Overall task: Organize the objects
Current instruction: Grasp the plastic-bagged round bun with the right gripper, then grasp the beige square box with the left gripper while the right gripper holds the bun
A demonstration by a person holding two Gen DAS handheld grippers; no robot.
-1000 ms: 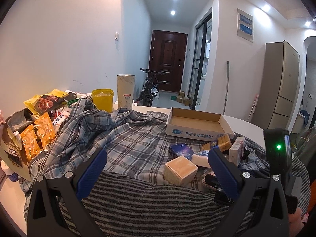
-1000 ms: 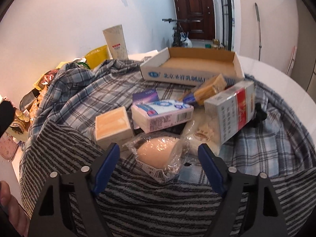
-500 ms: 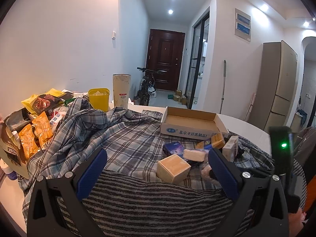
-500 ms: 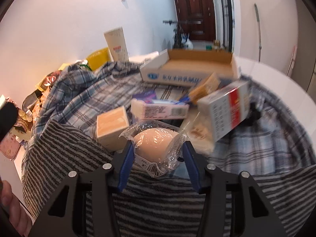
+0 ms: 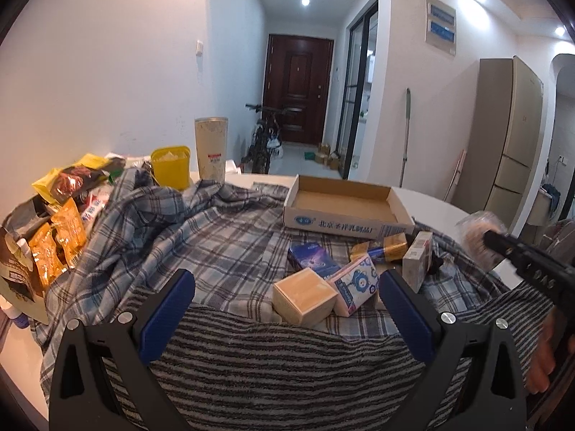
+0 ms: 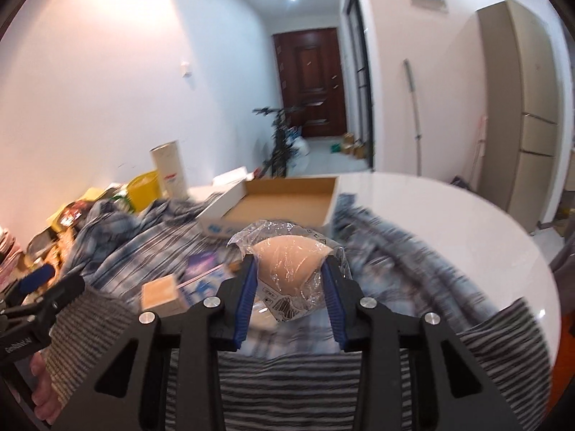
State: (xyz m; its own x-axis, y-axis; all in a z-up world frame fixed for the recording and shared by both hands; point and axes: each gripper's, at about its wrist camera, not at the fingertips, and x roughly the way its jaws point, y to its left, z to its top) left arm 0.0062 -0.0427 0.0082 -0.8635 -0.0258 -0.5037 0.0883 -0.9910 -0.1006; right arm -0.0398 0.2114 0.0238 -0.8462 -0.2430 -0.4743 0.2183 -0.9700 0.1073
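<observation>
Cardboard tray (image 6: 287,201) is sitting empty at frame centre on the tabletop (image 6: 449,222). Right hand-held gripper (image 6: 289,287), jaws having just been closing, is squeezing the wrapped bun (image 6: 287,258) just below it; crinkly film risks slipping out. Left hand-held gripper (image 5: 285,309) is hanging open, lower centre, gripping nothing.

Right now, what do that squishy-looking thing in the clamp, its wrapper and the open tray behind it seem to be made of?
The peach lump looks like soft foam or sponge: matte, and pinched in between the right gripper's jaws. Its wrapper is thin clear plastic film, crinkled and glinting. The tray seems to be cardboard: raw brown inside, printed white outside.
</observation>
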